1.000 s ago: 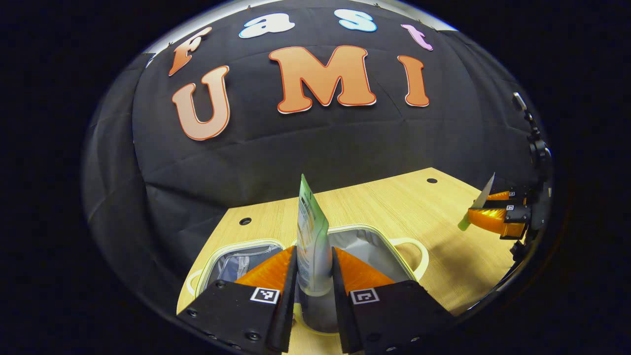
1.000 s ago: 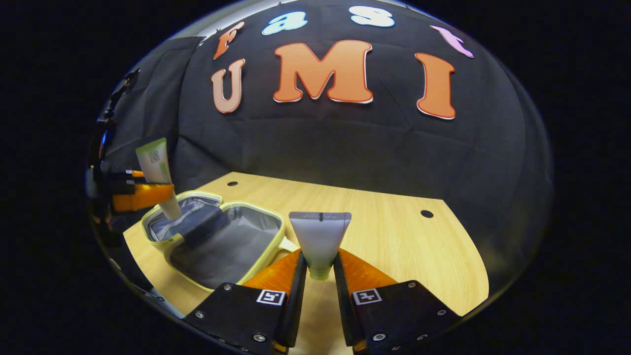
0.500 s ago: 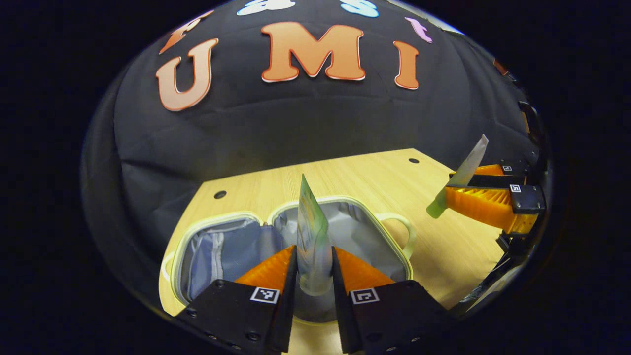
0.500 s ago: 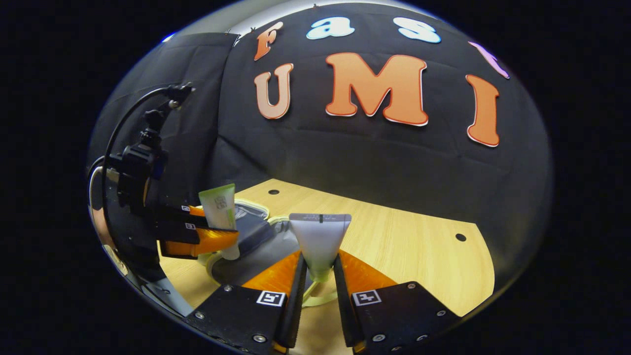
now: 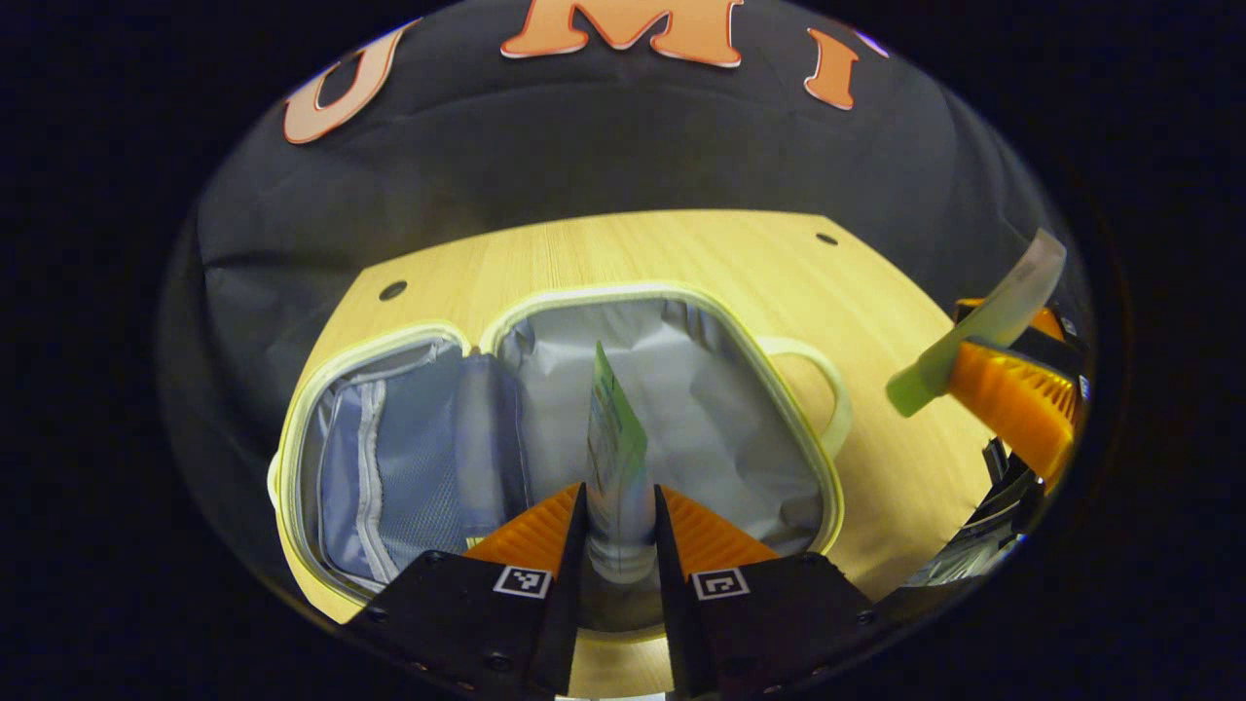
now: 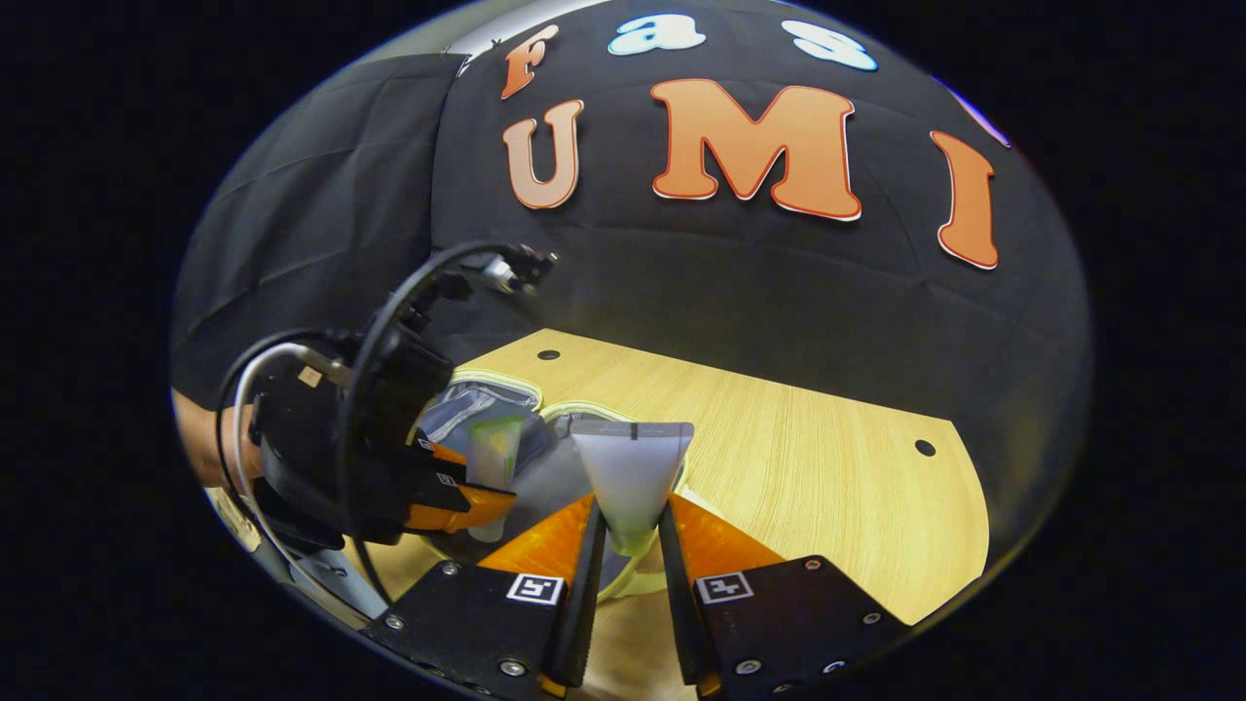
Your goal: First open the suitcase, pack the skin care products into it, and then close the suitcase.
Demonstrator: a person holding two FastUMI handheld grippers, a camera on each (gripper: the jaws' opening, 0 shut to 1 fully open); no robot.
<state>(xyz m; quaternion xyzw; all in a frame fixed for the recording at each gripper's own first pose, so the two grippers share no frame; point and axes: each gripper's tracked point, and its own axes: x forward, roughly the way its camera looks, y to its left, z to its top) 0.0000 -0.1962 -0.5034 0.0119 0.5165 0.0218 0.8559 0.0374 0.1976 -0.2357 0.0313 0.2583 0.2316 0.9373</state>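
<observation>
Hovering over the open suitcase (image 5: 827, 487), both grippers were clamped on tubes: left gripper (image 5: 620, 545) on the green tube (image 5: 613, 458), right gripper (image 6: 631, 545) on the white tube (image 6: 633, 467), which risked colliding

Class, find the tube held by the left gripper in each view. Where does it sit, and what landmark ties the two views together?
Left gripper view: the tube stands bottom centre, edge-on between the fingers.
Right gripper view: left of centre, in the left gripper.
Shared landmark: the open suitcase beneath it.
</observation>
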